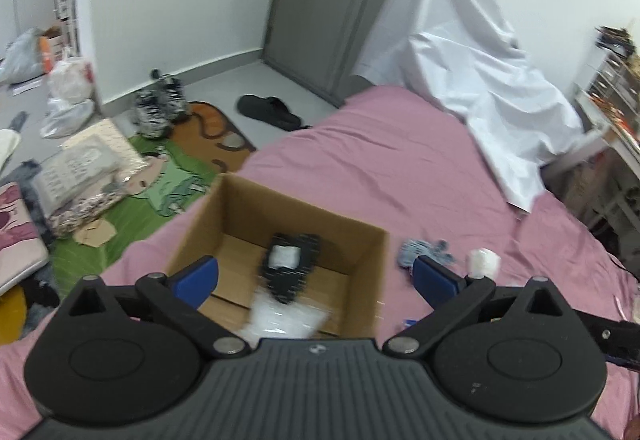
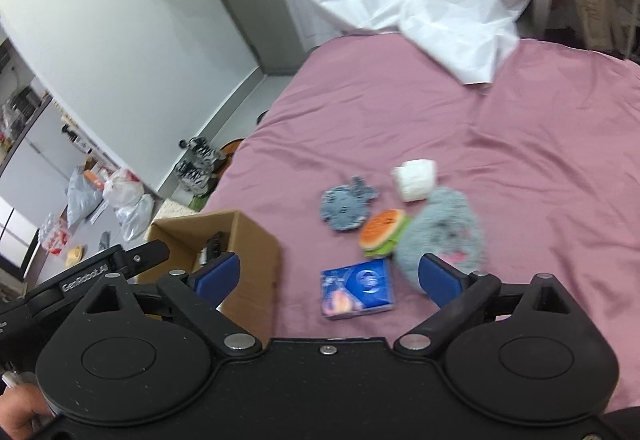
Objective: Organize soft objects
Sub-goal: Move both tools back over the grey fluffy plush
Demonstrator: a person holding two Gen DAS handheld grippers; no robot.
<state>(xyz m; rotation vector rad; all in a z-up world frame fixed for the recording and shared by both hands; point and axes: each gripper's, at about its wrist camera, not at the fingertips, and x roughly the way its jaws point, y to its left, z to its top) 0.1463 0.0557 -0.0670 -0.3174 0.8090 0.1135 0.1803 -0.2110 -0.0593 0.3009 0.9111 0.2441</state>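
An open cardboard box (image 1: 360,260) stands on the pink bed; it also shows in the right wrist view (image 2: 256,240). Inside lie a black item with a white label (image 1: 290,264) and a clear plastic packet (image 1: 284,320). My left gripper (image 1: 316,276) is open and empty above the box. My right gripper (image 2: 330,276) is open and empty above the bed. Ahead of it lie a blue packet (image 2: 358,290), a burger plush (image 2: 382,232), a grey fluffy plush (image 2: 444,232), a blue-grey knitted piece (image 2: 346,210) and a white roll (image 2: 416,180).
A white sheet (image 1: 472,52) drapes over the bed's far end. The floor to the left holds shoes (image 1: 160,106), a black slipper (image 1: 270,112), plastic bags (image 1: 68,88) and a green mat (image 1: 132,208). A cluttered shelf (image 1: 616,96) stands at the right.
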